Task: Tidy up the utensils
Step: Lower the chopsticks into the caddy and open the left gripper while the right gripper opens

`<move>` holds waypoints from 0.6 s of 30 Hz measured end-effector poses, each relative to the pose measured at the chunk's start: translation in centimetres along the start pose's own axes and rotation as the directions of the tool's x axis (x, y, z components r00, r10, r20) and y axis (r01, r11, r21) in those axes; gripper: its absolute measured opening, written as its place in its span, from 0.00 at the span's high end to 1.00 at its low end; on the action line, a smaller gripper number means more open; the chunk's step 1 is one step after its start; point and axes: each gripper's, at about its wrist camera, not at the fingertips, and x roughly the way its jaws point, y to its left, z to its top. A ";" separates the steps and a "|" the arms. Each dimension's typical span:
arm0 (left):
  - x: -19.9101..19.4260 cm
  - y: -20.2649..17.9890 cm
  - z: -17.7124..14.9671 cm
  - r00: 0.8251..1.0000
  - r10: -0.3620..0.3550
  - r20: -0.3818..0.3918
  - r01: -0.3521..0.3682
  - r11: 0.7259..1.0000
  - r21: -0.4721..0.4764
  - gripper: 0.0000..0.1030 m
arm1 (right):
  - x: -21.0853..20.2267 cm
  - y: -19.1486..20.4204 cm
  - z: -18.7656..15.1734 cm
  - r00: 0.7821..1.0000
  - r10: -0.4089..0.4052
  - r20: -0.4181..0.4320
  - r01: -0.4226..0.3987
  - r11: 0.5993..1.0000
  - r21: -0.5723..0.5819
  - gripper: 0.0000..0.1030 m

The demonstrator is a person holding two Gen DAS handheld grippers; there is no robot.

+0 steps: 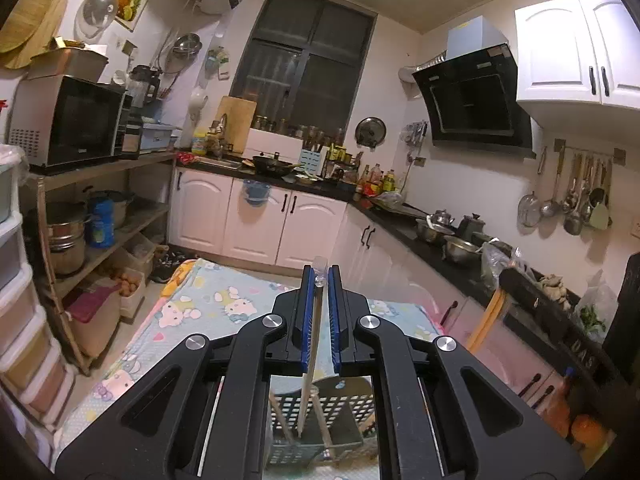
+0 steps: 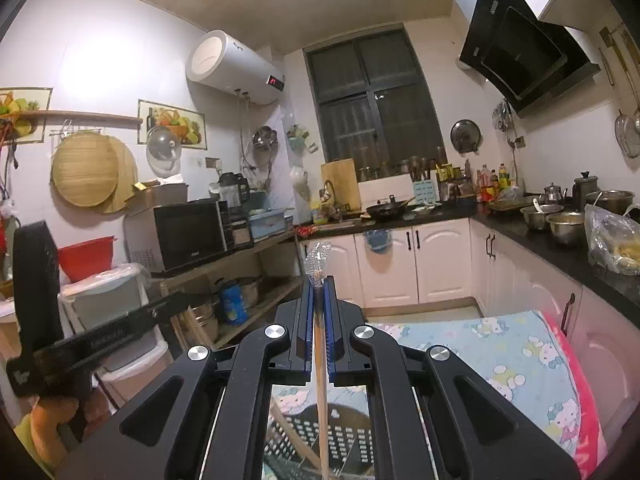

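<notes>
Both tongs, left (image 1: pixel 320 280) and right (image 2: pixel 319 292), gripped thin sticks (image 1: pixel 314 344) (image 2: pixel 319 360) above a basket (image 1: pixel 320 412); a tilt risked missing it.

A lived-in home kitchen at night. A black L-shaped worktop (image 1: pixel 404 224) over white cabinets carries a wok (image 1: pixel 272 165), pots and oil bottles. A range hood (image 1: pixel 472 100), a wall-mounted water heater (image 2: pixel 236 66), a microwave (image 1: pixel 68 120) and hanging ladles (image 1: pixel 576 196) surround a dark window (image 1: pixel 304 64).
</notes>
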 end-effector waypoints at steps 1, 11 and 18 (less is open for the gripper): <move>0.1 0.2 -0.2 1.000 -0.001 0.000 0.001 1.000 -0.006 0.98 | 0.3 0.0 0.0 1.000 0.003 0.003 -0.003 1.000 0.001 0.95; 1.8 1.8 -2.5 1.000 -0.020 -0.002 0.020 0.998 -0.060 0.98 | 3.0 -0.7 -2.4 1.000 -0.027 0.016 0.027 0.999 0.018 0.95; 2.9 2.8 -4.5 0.999 -0.031 -0.027 0.028 0.996 -0.089 0.98 | 4.8 -1.4 -4.5 0.999 -0.054 0.004 0.054 0.998 0.021 0.95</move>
